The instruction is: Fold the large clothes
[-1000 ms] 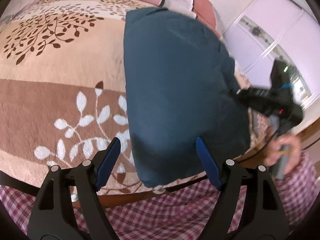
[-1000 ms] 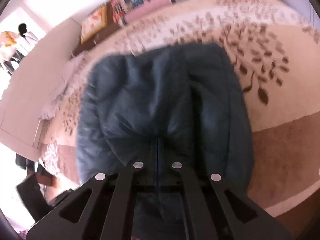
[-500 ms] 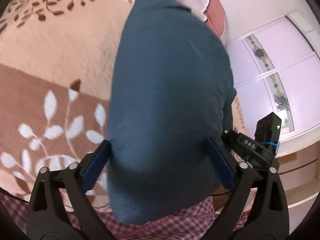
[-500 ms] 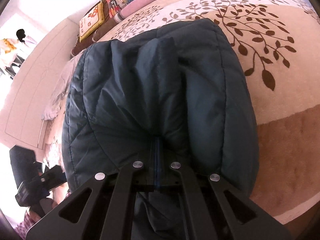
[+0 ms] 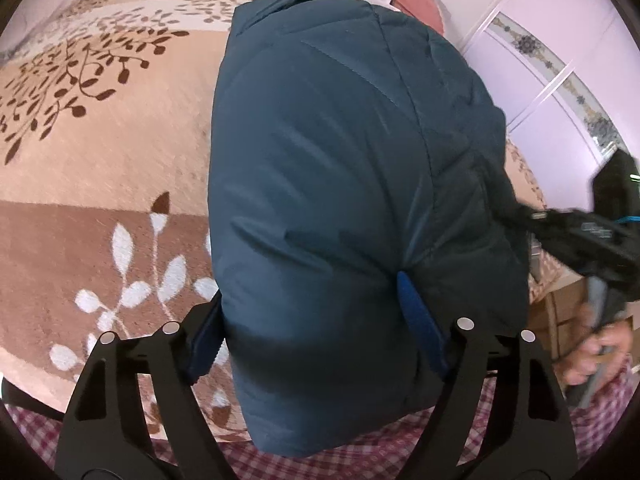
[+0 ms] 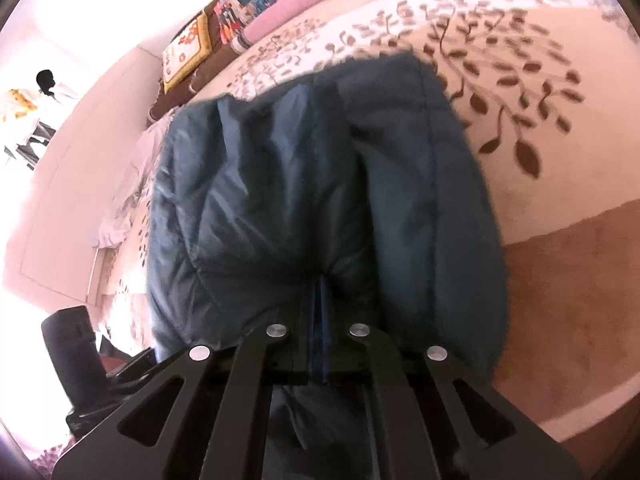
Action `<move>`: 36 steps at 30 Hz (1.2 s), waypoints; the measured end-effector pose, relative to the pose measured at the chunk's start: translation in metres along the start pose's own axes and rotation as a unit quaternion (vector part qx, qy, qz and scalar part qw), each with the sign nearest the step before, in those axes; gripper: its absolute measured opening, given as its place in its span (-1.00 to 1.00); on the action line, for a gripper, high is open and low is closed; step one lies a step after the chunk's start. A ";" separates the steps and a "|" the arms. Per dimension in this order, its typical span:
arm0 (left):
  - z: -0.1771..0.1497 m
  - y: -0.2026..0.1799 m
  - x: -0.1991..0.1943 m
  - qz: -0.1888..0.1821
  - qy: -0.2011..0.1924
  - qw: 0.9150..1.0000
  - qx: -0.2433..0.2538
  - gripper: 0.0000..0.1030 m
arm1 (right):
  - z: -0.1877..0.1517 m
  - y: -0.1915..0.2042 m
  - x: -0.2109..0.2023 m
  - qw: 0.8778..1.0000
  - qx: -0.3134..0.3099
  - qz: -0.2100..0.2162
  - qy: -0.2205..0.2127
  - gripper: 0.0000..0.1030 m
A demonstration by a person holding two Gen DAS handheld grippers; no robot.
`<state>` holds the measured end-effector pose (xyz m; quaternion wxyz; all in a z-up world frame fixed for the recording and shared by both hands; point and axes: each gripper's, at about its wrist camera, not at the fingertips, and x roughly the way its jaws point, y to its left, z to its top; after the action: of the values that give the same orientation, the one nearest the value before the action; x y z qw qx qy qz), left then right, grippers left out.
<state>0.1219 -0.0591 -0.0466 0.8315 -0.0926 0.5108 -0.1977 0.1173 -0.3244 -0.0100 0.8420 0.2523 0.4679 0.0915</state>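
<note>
A dark teal padded jacket (image 5: 340, 184) lies folded into a long bundle on the bed. My left gripper (image 5: 316, 320) stands wide open with its blue pads either side of the jacket's near end; the jacket bulges between them. My right gripper (image 6: 318, 300) is shut on a fold of the jacket (image 6: 280, 184) near its edge. In the left wrist view the right gripper (image 5: 576, 232) shows at the jacket's right side, held by a hand (image 5: 596, 356).
The bed has a beige and brown blanket with leaf patterns (image 5: 100, 160). Pillows and cushions (image 6: 224, 24) line the far end. A pale wardrobe (image 5: 560, 60) stands to the right. A red checked cloth (image 5: 360, 460) hangs at the near edge.
My left gripper has stayed open around the jacket's near end, its pads now closer to the fabric. The right gripper keeps its hold and has shifted a little with the jacket.
</note>
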 end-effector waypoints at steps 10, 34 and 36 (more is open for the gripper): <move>-0.002 0.001 -0.002 0.008 0.000 1.000 0.001 0.56 | -0.004 -0.053 -0.047 0.997 0.063 0.006 -0.038 0.69; 0.005 -0.011 -0.019 0.040 -0.038 0.995 0.087 0.25 | -0.026 -0.035 0.040 0.998 0.012 0.026 0.052 -0.34; 0.011 -0.008 -0.026 0.050 -0.056 0.992 0.099 0.17 | -0.026 -0.020 0.041 0.999 -0.015 0.013 0.043 -0.41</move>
<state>0.1192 -0.0558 -0.0180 0.8726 0.0046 0.4457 -0.2000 0.1163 -0.3166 -0.0615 0.8238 0.2415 0.4986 0.1198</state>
